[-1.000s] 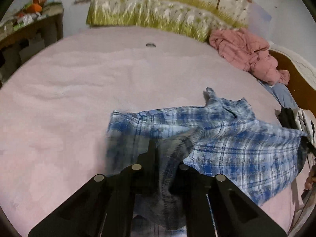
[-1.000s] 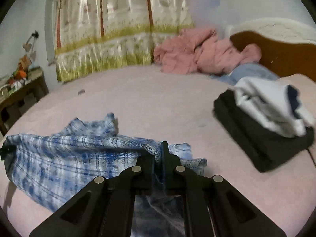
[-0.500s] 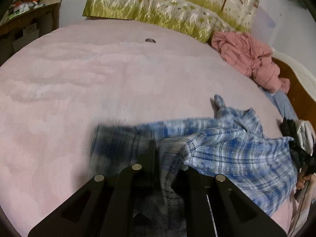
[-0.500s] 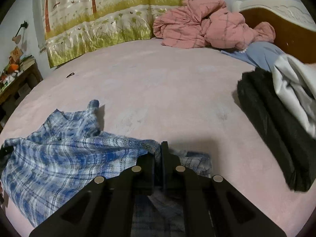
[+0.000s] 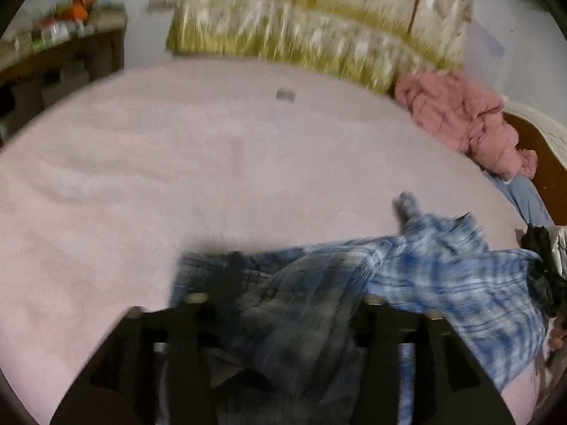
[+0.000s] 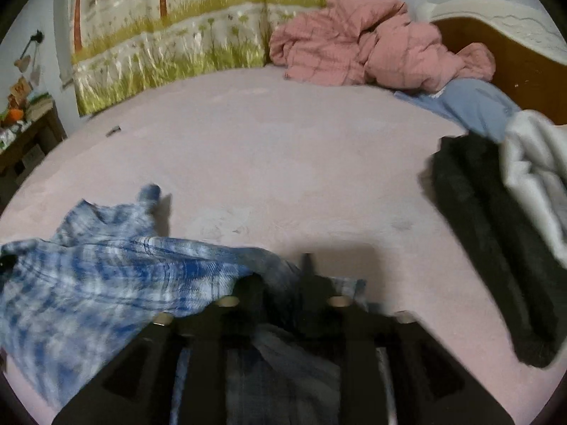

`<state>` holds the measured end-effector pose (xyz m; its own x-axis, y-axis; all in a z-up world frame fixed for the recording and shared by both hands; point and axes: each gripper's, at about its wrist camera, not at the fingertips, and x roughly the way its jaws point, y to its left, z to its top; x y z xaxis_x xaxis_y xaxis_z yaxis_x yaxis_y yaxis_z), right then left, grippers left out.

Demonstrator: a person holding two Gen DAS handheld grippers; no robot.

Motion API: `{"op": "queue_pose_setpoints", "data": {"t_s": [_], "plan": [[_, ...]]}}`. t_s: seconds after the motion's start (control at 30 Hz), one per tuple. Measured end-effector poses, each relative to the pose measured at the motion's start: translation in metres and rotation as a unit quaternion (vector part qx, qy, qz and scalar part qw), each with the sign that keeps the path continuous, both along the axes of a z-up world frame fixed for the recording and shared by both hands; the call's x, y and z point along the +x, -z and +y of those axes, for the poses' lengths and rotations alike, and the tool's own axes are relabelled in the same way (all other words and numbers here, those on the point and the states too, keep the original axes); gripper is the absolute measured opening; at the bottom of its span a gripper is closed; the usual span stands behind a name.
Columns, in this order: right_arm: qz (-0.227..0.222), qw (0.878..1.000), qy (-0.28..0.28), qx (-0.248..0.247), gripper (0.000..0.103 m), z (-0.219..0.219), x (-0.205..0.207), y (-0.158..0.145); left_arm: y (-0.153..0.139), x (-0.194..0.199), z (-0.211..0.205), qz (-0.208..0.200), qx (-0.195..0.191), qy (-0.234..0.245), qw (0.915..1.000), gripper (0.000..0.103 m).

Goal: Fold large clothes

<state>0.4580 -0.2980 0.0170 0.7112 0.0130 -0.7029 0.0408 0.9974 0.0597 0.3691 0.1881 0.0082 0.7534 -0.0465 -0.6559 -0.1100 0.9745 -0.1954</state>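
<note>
Left wrist view: left gripper [image 5: 283, 279] low over the pink bed [image 5: 177, 177], fingers spread wide, blue plaid shirt [image 5: 443, 283] draped between them. Right gripper [image 6: 281, 276] level, fingers parted, shirt bunched between; grip uncertain.

The shirt [image 6: 106, 276] is blue and white plaid. It lies on a pale pink bed cover [image 6: 283, 163]. At the cover's far edge the crumpled quilt [image 6: 372, 46] is salmon pink with a faint check. The curtain [image 6: 177, 28] shows green grass and brown trunks on cream. At the right edge, folded clothes [image 6: 489, 241] are black, with white on top.
</note>
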Motion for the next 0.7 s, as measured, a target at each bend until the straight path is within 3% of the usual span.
{"op": "queue_pose_setpoints", "data": {"t_s": [0.07,0.13,0.2,0.3,0.47,0.57,0.63,0.7], "plan": [[-0.028,1.000,-0.010,0.009,0.073,-0.001,-0.021,-0.020,-0.024,-0.023,-0.009,-0.045,0.019,-0.006,0.9988,0.084],[-0.065,0.997,-0.006,0.032,0.073,-0.006,-0.048,-0.040,-0.045,-0.047,-0.020,-0.090,0.028,0.002,0.9955,0.089],[-0.080,0.995,-0.003,0.065,0.073,-0.010,-0.070,-0.053,-0.060,-0.064,-0.029,-0.118,0.027,0.002,0.9927,0.102],[-0.097,0.991,-0.029,0.088,0.077,0.000,-0.093,-0.063,-0.071,-0.075,-0.047,-0.136,0.007,0.039,0.9899,0.102],[-0.050,0.985,-0.136,0.091,0.077,0.059,-0.097,-0.047,-0.047,-0.051,-0.097,-0.056,-0.037,0.118,0.9908,0.102],[-0.028,0.991,-0.129,0.029,0.077,0.094,-0.092,-0.013,-0.013,-0.044,-0.126,-0.016,-0.043,0.138,0.9894,0.100],[0.014,0.992,-0.121,-0.014,0.077,0.105,-0.088,0.019,0.014,-0.039,-0.142,0.025,-0.033,0.142,0.9889,0.100],[0.062,0.989,-0.130,-0.024,0.078,0.108,-0.083,0.042,0.032,-0.038,-0.157,0.049,0.016,0.131,0.9900,0.098]]}}
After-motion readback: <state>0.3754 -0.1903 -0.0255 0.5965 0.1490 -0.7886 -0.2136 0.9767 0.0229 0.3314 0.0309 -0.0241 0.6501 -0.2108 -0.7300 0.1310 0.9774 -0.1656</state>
